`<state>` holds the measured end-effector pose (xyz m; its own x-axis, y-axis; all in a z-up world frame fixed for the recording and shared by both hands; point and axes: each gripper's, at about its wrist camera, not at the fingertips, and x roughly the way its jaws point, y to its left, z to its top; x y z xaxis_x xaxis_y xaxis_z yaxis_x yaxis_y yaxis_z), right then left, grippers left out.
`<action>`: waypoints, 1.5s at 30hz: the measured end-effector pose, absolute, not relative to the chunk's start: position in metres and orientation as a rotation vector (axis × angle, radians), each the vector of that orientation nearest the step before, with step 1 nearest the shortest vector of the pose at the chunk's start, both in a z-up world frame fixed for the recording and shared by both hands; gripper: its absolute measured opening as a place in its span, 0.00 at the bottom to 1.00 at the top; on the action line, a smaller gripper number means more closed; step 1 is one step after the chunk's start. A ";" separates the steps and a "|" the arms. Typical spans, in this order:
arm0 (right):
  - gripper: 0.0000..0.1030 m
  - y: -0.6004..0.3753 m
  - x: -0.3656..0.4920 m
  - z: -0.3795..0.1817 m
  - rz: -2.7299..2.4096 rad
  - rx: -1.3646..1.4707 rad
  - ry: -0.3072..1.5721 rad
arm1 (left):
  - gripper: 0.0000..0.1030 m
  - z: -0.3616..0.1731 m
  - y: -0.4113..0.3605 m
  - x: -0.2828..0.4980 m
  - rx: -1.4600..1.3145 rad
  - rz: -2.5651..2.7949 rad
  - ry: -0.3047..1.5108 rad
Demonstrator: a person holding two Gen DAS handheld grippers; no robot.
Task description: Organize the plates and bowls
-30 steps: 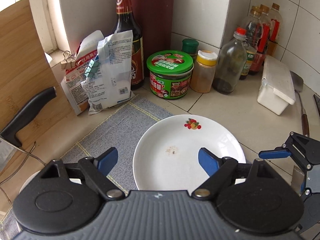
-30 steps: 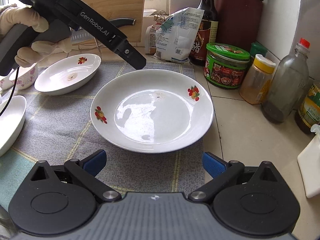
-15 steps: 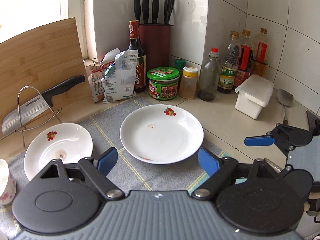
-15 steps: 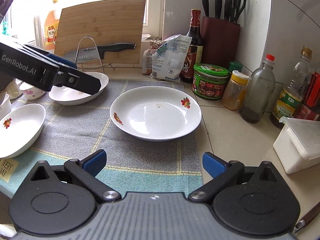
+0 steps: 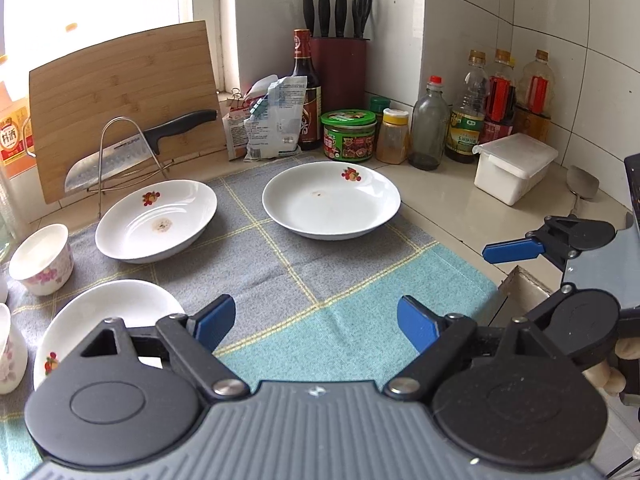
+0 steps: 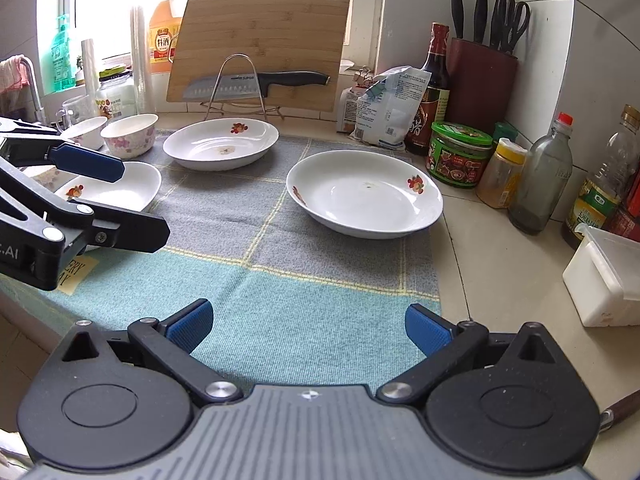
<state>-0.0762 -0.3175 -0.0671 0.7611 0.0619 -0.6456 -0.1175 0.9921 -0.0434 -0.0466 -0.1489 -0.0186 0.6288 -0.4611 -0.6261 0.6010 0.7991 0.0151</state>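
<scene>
Plates and bowls lie spread over a grey-and-teal checked cloth (image 5: 304,280) on a tiled counter. Left wrist view: left gripper (image 5: 316,322) at lower centre of frame, blue pads spread wide, nothing between them, only cloth beneath. Right wrist view: right gripper (image 6: 308,330) likewise at lower centre, jaws parted, gripping nothing, above the teal band of the cloth.

Large plate (image 5: 331,199) sits centre-right of the left view, at the cloth's far right edge; small brown speck near its middle, fruit motif on the far rim. Second plate (image 5: 157,220) centre-left, apart from the first, a brownish smear in its well. Third plate (image 5: 108,320) lower left, partly hidden behind the left gripper's finger. Flowered bowl (image 5: 42,259) at left edge, just beside the second plate; another bowl (image 5: 12,350) cut off at the far left lower edge.

Behind, upper left: wooden cutting board (image 5: 124,108) leaning against the wall, cleaver (image 5: 136,150) resting on a wire stand in front of it. Upper centre: knife block (image 5: 340,72), dark sauce bottle (image 5: 306,92), green-lidded jar (image 5: 349,134). Right: white lidded box (image 5: 514,166) beside a row of bottles.
</scene>
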 end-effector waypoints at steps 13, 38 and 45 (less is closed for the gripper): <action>1.00 -0.276 -0.042 -0.072 0.192 -0.031 0.720 | 0.86 -0.033 -0.073 -0.053 0.233 -0.466 0.679; 1.00 -0.203 0.012 -0.079 0.275 -0.060 0.823 | 0.87 -0.097 0.027 -0.003 0.215 -0.448 0.851; 1.00 -0.197 0.021 -0.080 0.233 -0.023 0.834 | 0.97 -0.100 0.028 0.016 0.259 -0.555 0.825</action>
